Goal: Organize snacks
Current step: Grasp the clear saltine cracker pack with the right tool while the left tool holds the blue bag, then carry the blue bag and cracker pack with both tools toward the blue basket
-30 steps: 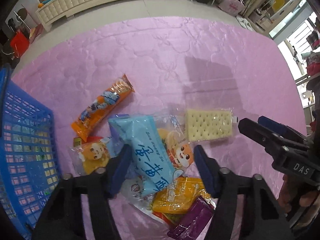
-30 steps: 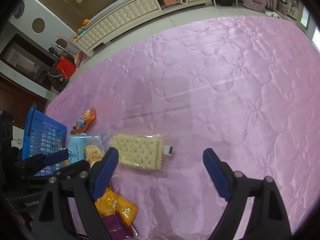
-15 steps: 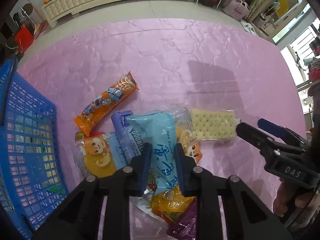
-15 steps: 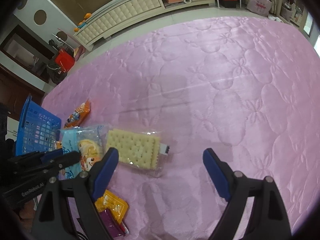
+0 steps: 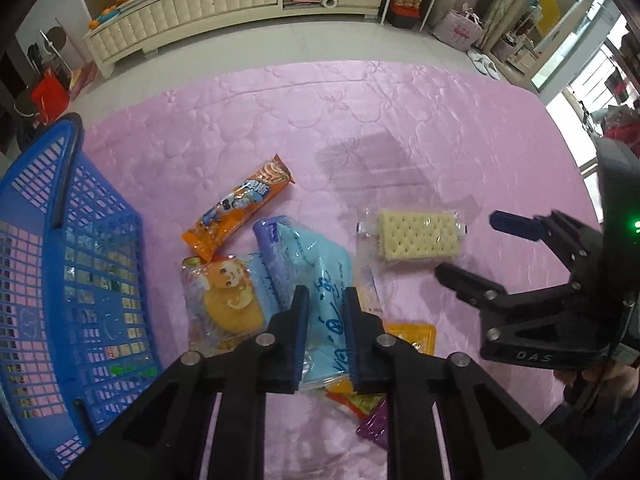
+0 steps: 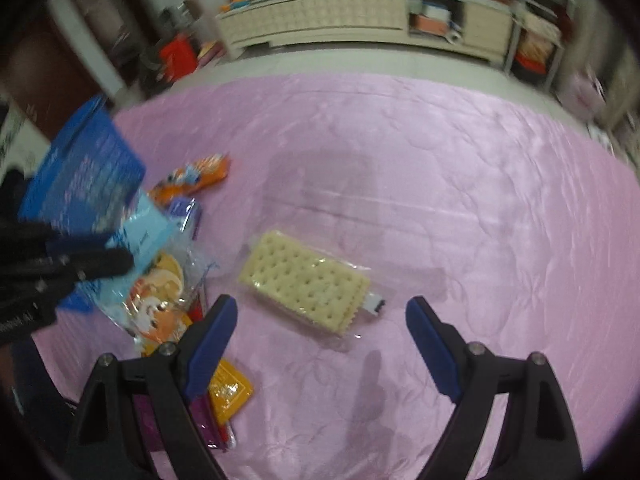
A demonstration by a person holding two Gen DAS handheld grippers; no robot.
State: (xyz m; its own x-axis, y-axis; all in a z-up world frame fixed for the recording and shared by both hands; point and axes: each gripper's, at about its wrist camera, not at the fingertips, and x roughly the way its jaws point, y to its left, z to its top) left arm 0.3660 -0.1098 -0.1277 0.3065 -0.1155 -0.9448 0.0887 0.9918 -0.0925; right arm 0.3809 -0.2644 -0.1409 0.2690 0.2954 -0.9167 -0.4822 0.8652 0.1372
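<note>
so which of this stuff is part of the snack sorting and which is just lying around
Part of the job:
- light blue packet, held in the left gripper
- cracker pack
- orange wrapper snack
- blue basket

Lying about:
- slippers
- pink bag

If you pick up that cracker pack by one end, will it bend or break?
The cracker pack would probably stay fairly stiff, since the crackers inside look like one flat, rigid slab. It seems fragile: thin crackers like these could snap under a hard squeeze. The clear wrapper looks glossy and loose at the ends, so it may slip.
</note>
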